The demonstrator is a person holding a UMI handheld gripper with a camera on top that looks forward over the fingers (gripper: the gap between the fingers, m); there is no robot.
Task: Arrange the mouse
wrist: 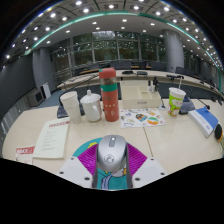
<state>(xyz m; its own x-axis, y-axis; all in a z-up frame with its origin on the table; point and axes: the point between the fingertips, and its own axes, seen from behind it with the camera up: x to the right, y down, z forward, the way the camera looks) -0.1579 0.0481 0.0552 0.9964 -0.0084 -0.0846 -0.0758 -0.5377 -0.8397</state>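
Note:
A silver-grey computer mouse [111,152] sits between my gripper's fingers, its nose pointing away from me. My gripper [111,158] is shut on it, with the purple pads [88,157] pressed against both of its sides. The mouse is held over the near edge of a light table [170,135]. The back end of the mouse is hidden low between the fingers.
Beyond the mouse stand a tall reddish bottle [108,90], a white cup [70,105] and a white lidded mug [91,106]. A booklet [50,139] lies at the left and a colourful sheet [141,117] ahead. A green cup [176,100] and a blue-white object [205,121] are at the right.

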